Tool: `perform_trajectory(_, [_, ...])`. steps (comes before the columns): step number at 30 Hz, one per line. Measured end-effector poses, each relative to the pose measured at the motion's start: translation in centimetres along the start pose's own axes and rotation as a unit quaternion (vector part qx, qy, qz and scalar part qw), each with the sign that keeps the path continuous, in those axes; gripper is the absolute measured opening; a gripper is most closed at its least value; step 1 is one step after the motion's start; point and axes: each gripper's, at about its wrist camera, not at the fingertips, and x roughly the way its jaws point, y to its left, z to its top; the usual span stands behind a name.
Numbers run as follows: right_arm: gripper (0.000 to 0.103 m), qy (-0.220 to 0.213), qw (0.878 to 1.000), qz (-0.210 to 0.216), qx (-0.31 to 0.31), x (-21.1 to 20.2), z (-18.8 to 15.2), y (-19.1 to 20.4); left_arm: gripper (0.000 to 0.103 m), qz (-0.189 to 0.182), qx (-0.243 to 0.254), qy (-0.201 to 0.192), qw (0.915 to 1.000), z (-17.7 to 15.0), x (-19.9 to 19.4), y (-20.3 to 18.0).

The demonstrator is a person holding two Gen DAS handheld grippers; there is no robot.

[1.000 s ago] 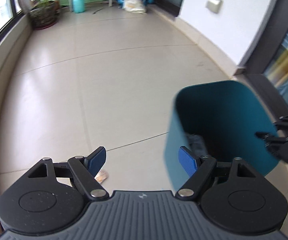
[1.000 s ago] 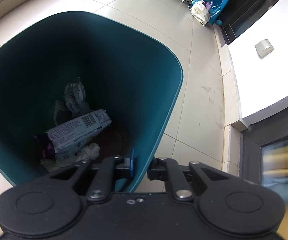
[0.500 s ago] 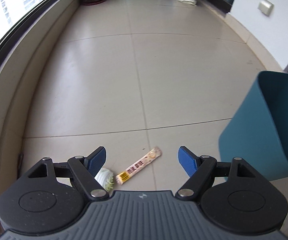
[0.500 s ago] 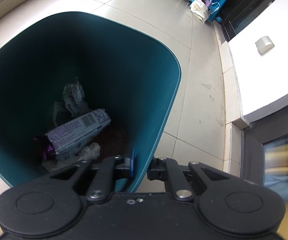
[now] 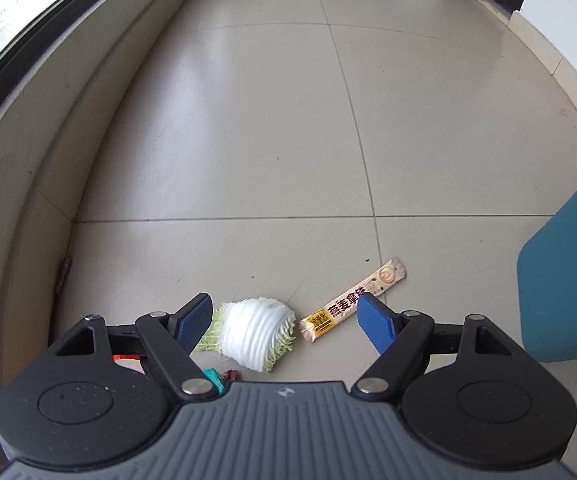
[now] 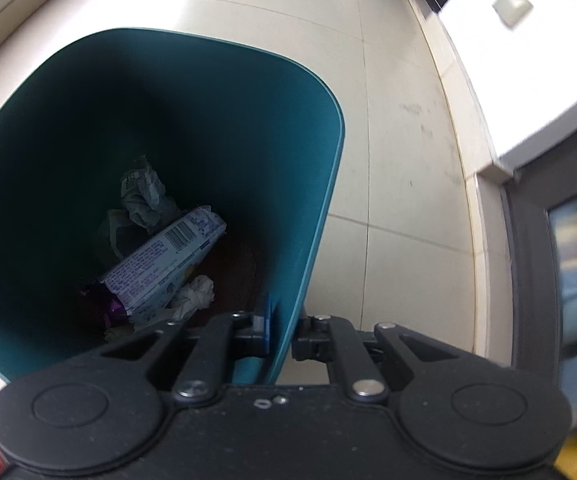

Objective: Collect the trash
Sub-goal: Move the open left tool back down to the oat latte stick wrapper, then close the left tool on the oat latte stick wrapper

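Holding the teal bin (image 6: 192, 120) by its near right rim, your right gripper (image 6: 282, 334) is clenched on the thin plastic wall, one pad inside and one outside. The bin already carries a printed wrapper (image 6: 164, 260) and crumpled paper at its bottom.

Your left gripper (image 5: 284, 320) stands released, jaws wide, nothing between the pads, pointing steeply down at the floor (image 5: 268, 120). Two pieces of trash lie there. The cabbage piece (image 5: 254, 332) sits just ahead of the fingertips, nearer the left finger (image 5: 194, 320) than the right, roughly within the span of the jaws. The sachet stick (image 5: 354, 298) lies right of it; its long axis runs diagonally from near-left to far-right, and its middle is partly hidden behind the right finger (image 5: 374, 324).

Judgement: your left hand is the free one and the closer one, and the cabbage is the better-placed target. A straight descent should bracket it, though you should shift slightly right to centre it. The bin's side shows at the right edge of the left view, so the carry should be brief.
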Motion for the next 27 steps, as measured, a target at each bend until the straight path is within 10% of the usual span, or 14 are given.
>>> perform_trajectory(27, [0.011, 0.037, 0.997, 0.003, 0.060, 1.3, -0.1, -1.1, 0.079, -0.064, 0.108, 0.076, 0.9892, -2.9, 17.4, -6.2])
